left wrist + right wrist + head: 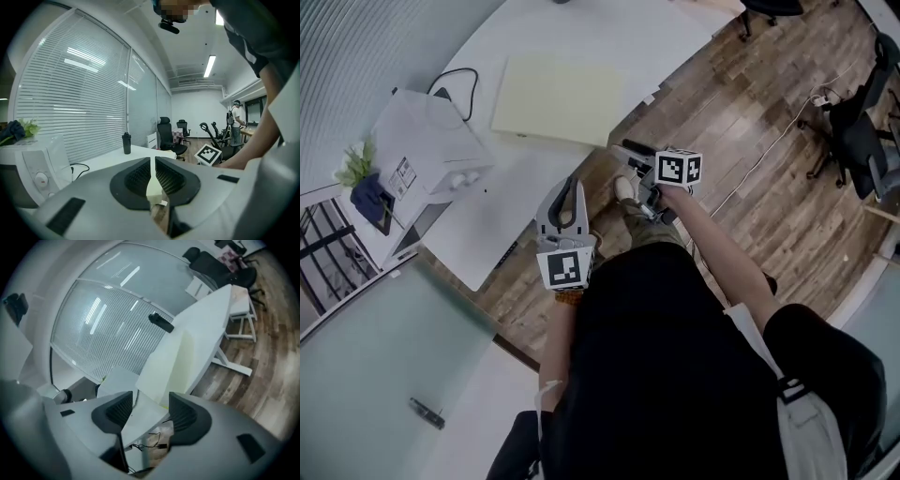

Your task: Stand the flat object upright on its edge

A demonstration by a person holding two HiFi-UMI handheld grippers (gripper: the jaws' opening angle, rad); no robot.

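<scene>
Left tongs (153,161): jaws all but together, gripping nothing; low centre of the head view, over the wooden floor (750,112).
Right tongs (151,404): jaws standing apart, nothing between them; just right of centre, over the same floor.
Flat object (558,98): pale yellow board, lying flat on the counter, upper centre, well apart from both tongs.
Counter (581,28): white, upper left; white appliance (427,150) near its left end.

Office, black swivel chairs (165,132), long white desk (581,28), slatted window blinds (70,93), ceiling strip lights (209,65), wood floor (741,159)
</scene>
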